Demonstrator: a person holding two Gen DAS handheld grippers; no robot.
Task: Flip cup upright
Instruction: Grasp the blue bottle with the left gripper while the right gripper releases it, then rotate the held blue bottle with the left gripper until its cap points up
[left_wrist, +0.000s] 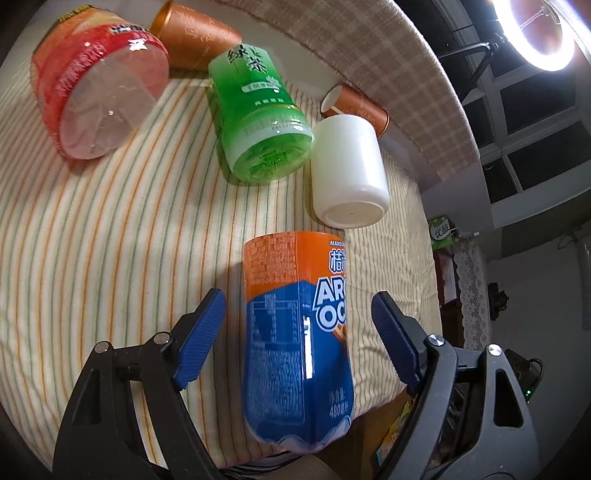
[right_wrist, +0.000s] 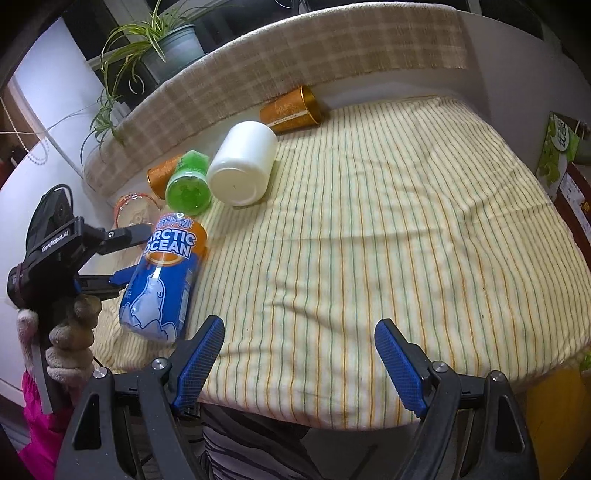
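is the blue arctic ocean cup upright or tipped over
Tipped over: the blue Arctic Ocean cup lies on its side on the striped cloth, between the open left gripper's fingers.

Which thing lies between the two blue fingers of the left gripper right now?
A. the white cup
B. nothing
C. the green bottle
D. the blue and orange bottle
D: the left gripper is open, its fingers either side of the blue and orange bottle lying on the striped cloth, not yet touching it; the white cup lies farther off.

Our left gripper (left_wrist: 298, 325) and right gripper (right_wrist: 299, 349) share ribbed blue pads on black arms with silver screws; our gloved hand (right_wrist: 70, 328) shows a pink sleeve.
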